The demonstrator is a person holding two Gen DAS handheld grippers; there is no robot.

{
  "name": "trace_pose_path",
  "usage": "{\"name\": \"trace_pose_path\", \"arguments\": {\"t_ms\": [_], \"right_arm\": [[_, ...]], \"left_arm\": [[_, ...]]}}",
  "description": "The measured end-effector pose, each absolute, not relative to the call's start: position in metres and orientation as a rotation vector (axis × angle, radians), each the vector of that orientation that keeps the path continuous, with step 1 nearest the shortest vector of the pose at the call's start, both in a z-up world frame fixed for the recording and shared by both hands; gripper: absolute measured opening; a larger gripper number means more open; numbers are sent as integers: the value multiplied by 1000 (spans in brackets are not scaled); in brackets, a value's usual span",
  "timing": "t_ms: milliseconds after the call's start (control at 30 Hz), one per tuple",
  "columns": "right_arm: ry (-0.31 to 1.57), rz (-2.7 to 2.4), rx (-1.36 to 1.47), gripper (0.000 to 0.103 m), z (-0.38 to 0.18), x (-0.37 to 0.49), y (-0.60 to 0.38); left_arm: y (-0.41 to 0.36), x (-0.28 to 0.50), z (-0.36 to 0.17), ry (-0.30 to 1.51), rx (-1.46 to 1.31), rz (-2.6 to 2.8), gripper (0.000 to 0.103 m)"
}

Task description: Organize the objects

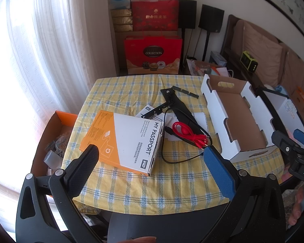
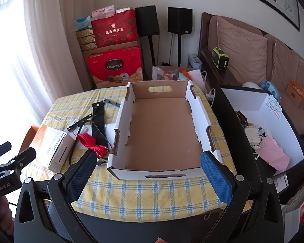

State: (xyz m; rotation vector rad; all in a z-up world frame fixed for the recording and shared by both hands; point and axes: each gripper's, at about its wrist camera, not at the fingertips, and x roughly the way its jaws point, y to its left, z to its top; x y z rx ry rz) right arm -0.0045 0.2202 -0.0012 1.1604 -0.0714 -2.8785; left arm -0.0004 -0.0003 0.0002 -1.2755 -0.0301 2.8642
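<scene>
I read "MY PASSPORT" and "WD" on the hard-drive box (image 1: 129, 141). My left gripper (image 1: 152, 162) and right gripper (image 2: 149, 170) were spread wide, pinching nothing.

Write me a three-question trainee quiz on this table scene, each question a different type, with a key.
1. True or false: the white-walled brown cardboard tray already holds items.
2. Multiple choice: the coiled red flat cable lies A) inside the tray, B) on the yellow checked tablecloth between the orange-and-white My Passport box and the tray, C) on the floor.
3. Fill in: the left gripper and the right gripper are both ____.

Key: 1 false, the tray is empty; 2 B; 3 open, with nothing between the jaws.
</scene>
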Motion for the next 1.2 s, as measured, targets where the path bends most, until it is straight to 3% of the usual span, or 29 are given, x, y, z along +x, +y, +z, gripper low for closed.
{"name": "trace_pose_path", "arguments": {"t_ms": [1200], "right_arm": [[-72,-2874,1167,103,-4,-5,216]], "left_arm": [[0,-2,-1,-29,-1272,2864,103]]}}
